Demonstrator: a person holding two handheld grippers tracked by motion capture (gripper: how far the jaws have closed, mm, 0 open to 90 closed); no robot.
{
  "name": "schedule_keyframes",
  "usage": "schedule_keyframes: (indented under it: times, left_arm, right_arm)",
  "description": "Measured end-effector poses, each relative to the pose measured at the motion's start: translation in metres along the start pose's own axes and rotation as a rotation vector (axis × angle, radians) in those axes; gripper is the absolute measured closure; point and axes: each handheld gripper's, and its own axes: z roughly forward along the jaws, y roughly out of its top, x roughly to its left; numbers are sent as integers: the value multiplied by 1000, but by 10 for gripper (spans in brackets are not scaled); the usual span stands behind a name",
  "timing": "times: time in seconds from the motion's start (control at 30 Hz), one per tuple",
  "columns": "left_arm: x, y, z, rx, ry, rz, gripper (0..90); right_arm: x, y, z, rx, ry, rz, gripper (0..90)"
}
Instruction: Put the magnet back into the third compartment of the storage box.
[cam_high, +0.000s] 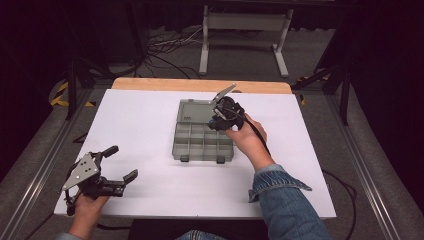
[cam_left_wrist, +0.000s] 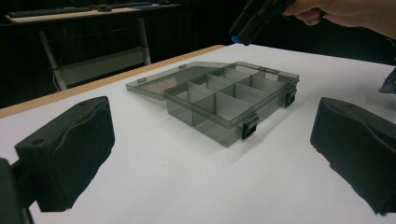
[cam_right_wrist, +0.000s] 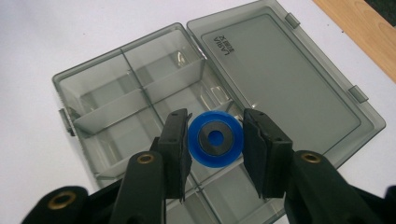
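Right hand-held gripper (cam_right_wrist: 215, 140) above white table (cam_high: 140, 125), dark room.

The right gripper (cam_right_wrist: 215, 140) holds a blue ring with a dark centre (cam_right_wrist: 215, 139) between its two black jaws, above the divided compartments of a clear grey box (cam_right_wrist: 116, 88). The box's lid (cam_right_wrist: 280, 79) lies open on the white worktop (cam_right_wrist: 56, 32).

In the right gripper view, the bottom edge cut off the near compartments of the smoky-grey clear plastic organiser box (cam_right_wrist: 140, 93). The mirrored lettering on its open lid (cam_right_wrist: 275, 79) was too small to read. In the high view, the right hand-held gripper (cam_high: 220, 117) hid the box's far right corner.
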Motion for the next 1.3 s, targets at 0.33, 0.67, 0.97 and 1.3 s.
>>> schedule_keyframes:
  times: [0.33, 0.67, 0.97, 1.3]
  left_arm:
    - [0, 0, 0, 0, -1, 0, 5]
    - [0, 0, 0, -1, 0, 3, 4]
    - [0, 0, 0, -1, -1, -2, 4]
    - [0, 0, 0, 0, -1, 3, 5]
  right_arm:
    - [-9, -4, 19, 30, 7, 35, 623]
    - [-10, -9, 40, 60, 24, 42, 622]
    - [-10, -13, 51, 91, 34, 50, 622]
    - [-11, -16, 58, 112, 41, 54, 622]
